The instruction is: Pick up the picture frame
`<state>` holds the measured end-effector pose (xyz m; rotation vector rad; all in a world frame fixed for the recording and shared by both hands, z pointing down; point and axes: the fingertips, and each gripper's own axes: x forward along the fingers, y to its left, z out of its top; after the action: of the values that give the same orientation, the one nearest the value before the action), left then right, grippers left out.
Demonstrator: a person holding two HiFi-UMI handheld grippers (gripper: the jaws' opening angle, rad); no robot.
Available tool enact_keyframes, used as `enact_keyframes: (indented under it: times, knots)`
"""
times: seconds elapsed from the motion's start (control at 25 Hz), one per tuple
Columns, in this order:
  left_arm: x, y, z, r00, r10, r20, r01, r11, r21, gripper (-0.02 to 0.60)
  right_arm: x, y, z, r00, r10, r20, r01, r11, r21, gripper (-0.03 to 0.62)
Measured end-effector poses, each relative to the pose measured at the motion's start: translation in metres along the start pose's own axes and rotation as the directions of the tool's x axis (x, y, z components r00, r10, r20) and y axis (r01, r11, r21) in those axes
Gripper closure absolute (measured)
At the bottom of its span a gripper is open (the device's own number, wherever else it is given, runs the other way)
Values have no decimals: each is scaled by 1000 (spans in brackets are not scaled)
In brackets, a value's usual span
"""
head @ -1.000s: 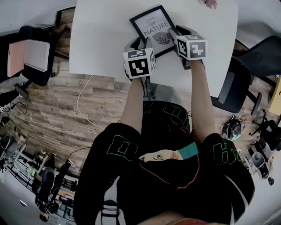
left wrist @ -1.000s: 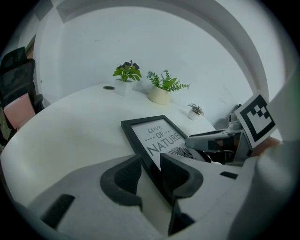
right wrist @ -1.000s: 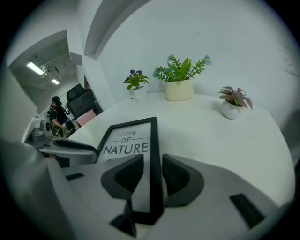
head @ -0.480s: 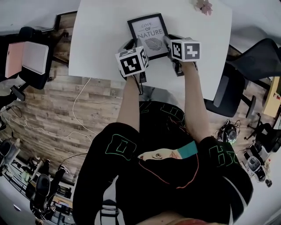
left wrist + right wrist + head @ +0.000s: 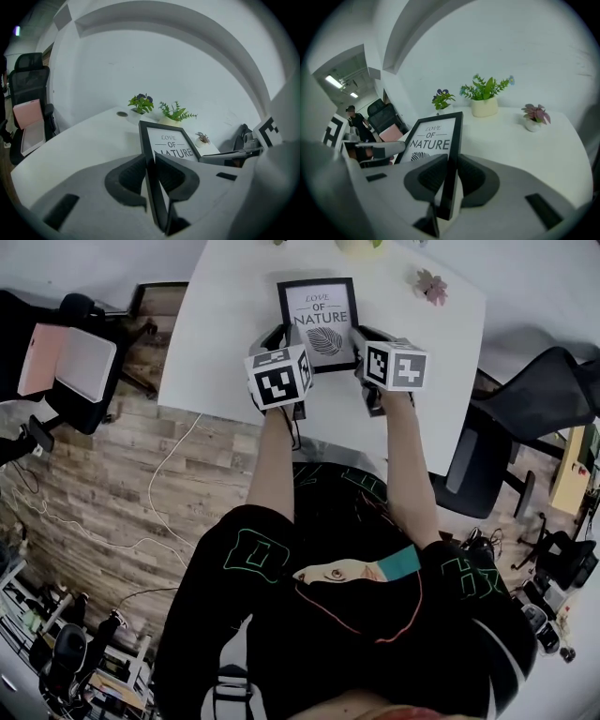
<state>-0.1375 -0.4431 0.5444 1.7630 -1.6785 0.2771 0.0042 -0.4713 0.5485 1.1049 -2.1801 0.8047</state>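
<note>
The black picture frame (image 5: 319, 310) with the print "Love of Nature" is held over the white table (image 5: 216, 343), lifted at its near end. My left gripper (image 5: 283, 336) has the frame's left edge between its jaws, which are closing with the pads against it. My right gripper (image 5: 361, 336) has the right edge, its jaws closing the same way. In the left gripper view the frame's edge (image 5: 157, 197) runs between the dark pads of that gripper (image 5: 151, 176). The right gripper view shows the frame (image 5: 433, 140) clamped in that gripper (image 5: 451, 180).
Three small potted plants stand at the table's far edge: a green one (image 5: 485, 96), a purple-flowered one (image 5: 442, 99) and a pink one (image 5: 536, 116). A chair with a pink cushion (image 5: 66, 362) is at the left, a black office chair (image 5: 534, 381) at the right. Cables lie on the wooden floor.
Both grippers closed on the frame's side edges and rose with it. The frame, lying askew on the table before, now sits straight between them and farther up the view.
</note>
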Motion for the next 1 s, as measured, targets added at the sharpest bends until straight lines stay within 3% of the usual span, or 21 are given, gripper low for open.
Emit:
enact_keyframes:
  times: [0.48,1.0]
  knots:
    - [-33,-4,80,982,-23,187,8,997,80,515,-29,33,76,983,27,180,-9,995,-101,520]
    - [-81,-37,154,920,-83,382,1,978,210,515,-89,52,141,922,36,386,38,983,-180,519]
